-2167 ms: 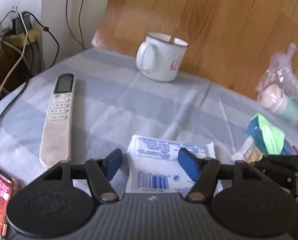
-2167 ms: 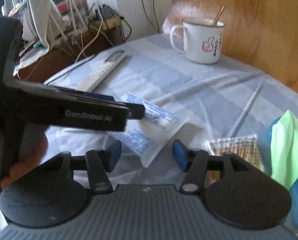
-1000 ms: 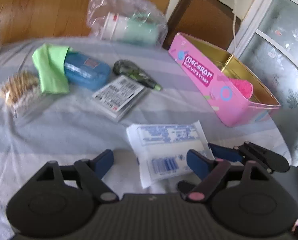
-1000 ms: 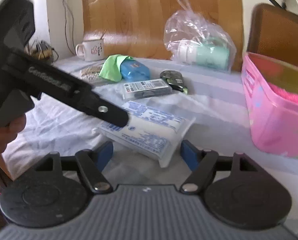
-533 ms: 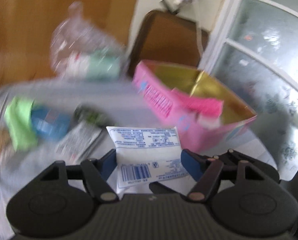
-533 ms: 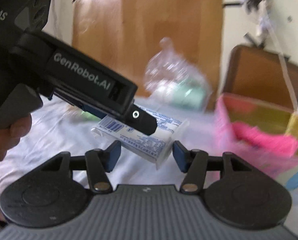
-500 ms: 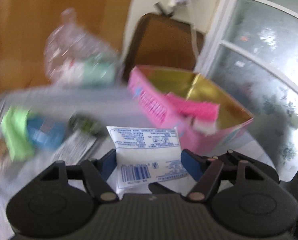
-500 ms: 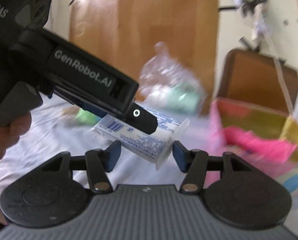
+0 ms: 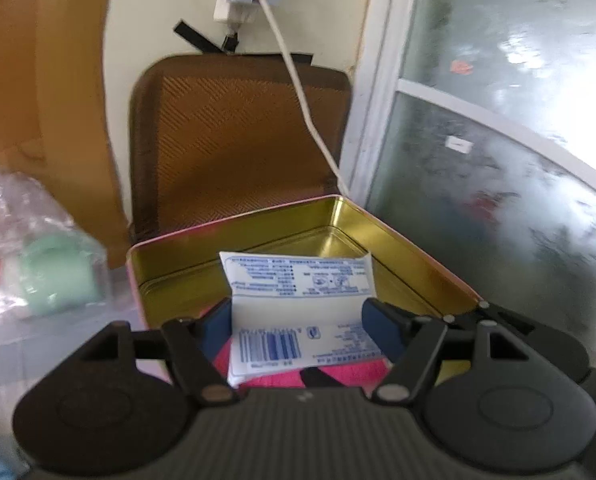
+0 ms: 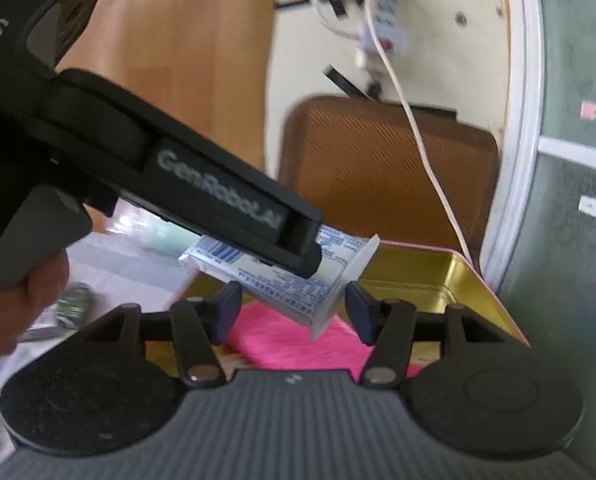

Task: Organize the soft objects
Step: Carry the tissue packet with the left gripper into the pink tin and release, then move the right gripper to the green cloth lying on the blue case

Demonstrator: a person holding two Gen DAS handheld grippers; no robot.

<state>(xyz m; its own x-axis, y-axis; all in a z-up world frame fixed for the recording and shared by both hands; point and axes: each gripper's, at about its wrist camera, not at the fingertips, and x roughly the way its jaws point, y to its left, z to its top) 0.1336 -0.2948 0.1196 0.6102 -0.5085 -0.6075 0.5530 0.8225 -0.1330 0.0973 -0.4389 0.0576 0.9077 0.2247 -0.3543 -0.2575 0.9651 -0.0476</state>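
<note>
A white soft packet (image 9: 298, 296) with blue print hangs above the open pink tin (image 9: 237, 228), whose inside is gold. My left gripper (image 9: 298, 324) is shut on the packet, one blue pad against each side. In the right wrist view the same packet (image 10: 289, 284) sits tilted between the pads of my right gripper (image 10: 291, 312), which is shut on its near end. The left gripper's finger (image 10: 257, 220) crosses over the packet there. A bright pink cloth (image 10: 281, 340) lies in the tin (image 10: 438, 252) under the packet. The right gripper's fingers (image 9: 498, 320) show at the right of the left wrist view.
A clear plastic bag with pale green and white cups (image 9: 37, 264) lies left of the tin on the striped tablecloth (image 9: 57, 340). Behind the tin stand a brown chair back (image 9: 233, 140), a hanging white cable (image 9: 298, 92) and a frosted window (image 9: 498, 160). A hand (image 10: 17, 300) holds the left gripper.
Both grippers closed on the packet, lifted it off the table and carried it right. It now hangs over the open tin instead of in front of it.
</note>
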